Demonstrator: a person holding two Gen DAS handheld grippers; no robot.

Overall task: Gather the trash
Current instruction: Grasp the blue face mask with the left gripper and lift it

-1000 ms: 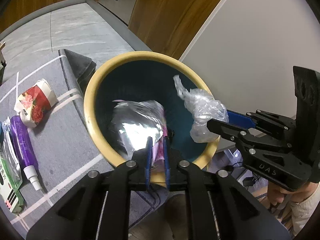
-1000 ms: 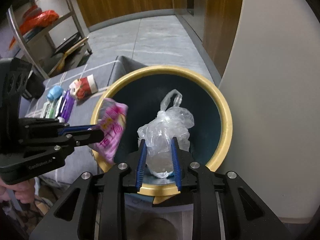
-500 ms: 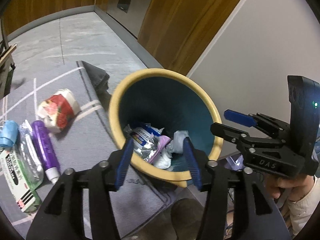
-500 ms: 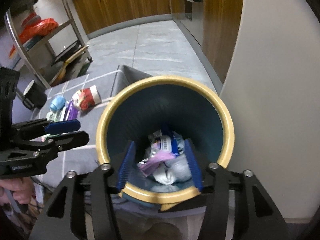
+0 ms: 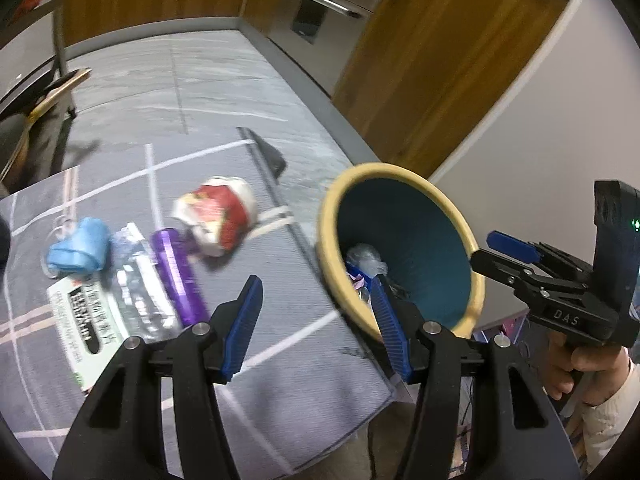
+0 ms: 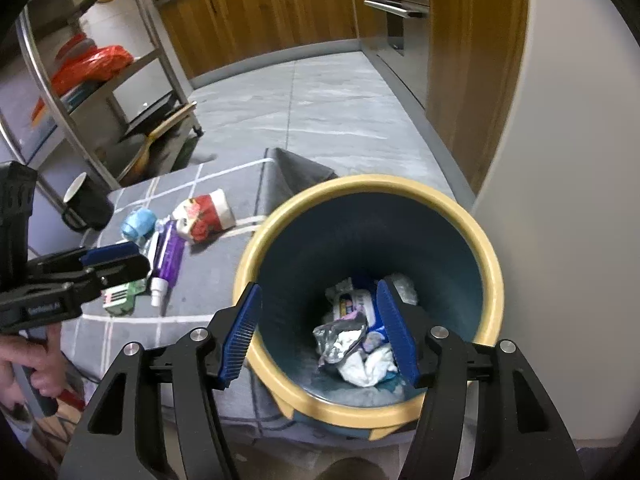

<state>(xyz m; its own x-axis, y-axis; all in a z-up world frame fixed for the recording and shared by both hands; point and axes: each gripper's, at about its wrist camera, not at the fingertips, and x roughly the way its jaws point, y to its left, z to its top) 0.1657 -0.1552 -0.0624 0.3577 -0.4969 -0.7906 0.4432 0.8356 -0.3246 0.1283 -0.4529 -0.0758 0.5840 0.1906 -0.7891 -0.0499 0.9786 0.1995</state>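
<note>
A bin with a yellow rim (image 6: 360,184) and teal inside stands by the wall, with crumpled wrappers and tissue (image 6: 352,344) lying at its bottom. Above its mouth my right gripper (image 6: 318,292) hangs, jaws opening, nothing between them. My left gripper (image 5: 316,292) is over the grey mat just left of the bin's rim (image 5: 332,216), jaws opening and empty. On the mat lie a crushed red-and-white cup (image 5: 218,220), a purple bottle (image 5: 178,276), a blue crumpled wad (image 5: 80,250), a clear wrapper (image 5: 136,276) and a green-and-white packet (image 5: 84,328).
A black mug (image 6: 86,204) stands at the mat's far left corner. Behind it rises a metal shelf rack (image 6: 100,80) with bags and pans. A pale wall (image 6: 560,200) closes the right side, and wooden cabinets (image 6: 280,12) line the back. A hand (image 5: 584,360) grips the right tool.
Both grippers opened and dropped their loads, a silver-pink packet and a clear plastic bag, into the bin. The left gripper then swung left off the bin, toward the litter on the mat.
</note>
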